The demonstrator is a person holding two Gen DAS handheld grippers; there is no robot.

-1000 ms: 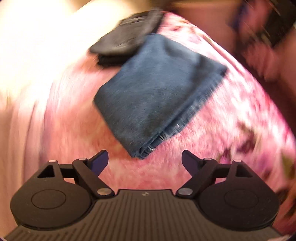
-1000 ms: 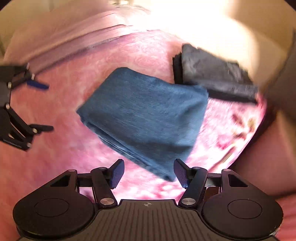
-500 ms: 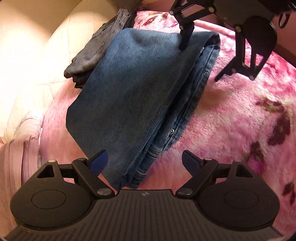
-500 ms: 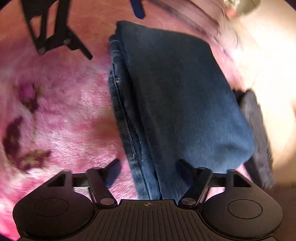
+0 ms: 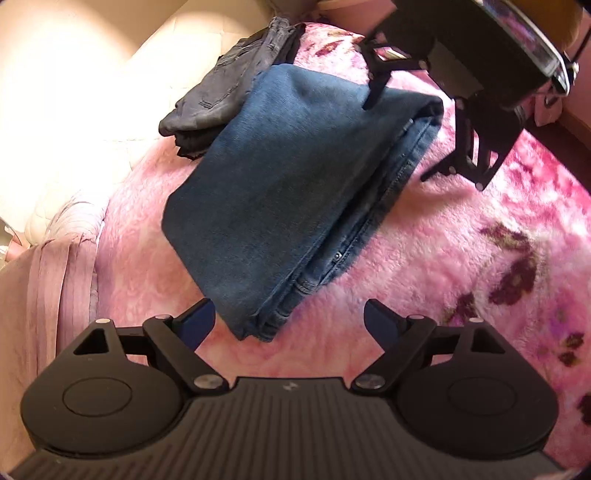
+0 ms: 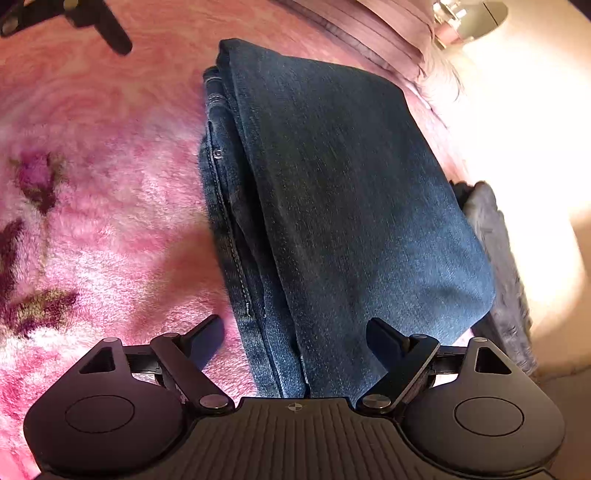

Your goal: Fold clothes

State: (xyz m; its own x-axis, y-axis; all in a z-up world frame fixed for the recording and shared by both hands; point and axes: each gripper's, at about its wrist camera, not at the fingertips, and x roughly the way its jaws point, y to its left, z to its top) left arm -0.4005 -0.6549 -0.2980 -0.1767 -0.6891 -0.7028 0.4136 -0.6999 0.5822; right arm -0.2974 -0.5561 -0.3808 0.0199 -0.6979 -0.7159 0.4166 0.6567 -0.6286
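Folded blue jeans (image 5: 295, 184) lie on the pink blanket, resting partly against a folded dark grey pair (image 5: 229, 85) behind them. My left gripper (image 5: 288, 321) is open, and the jeans' near corner lies just between its fingers, untouched. At the opposite end, my right gripper (image 5: 404, 133) hangs over the jeans. In the right wrist view the right gripper (image 6: 295, 332) straddles that end of the blue jeans (image 6: 351, 184). Its jaws are opening, and the pads do not press the denim. The dark grey pair (image 6: 498, 258) shows at the right.
A pink plush blanket (image 5: 461, 258) with dark flower prints covers the bed. A mauve pleated cloth (image 5: 55, 277) lies at the left, with a cream quilted surface (image 5: 74, 92) beyond it. A left gripper finger (image 6: 110, 33) shows at the top left of the right wrist view.
Both grippers came down close to the blue jeans, one at each end. The right one rolled around as it dropped and its jaws spread wider.
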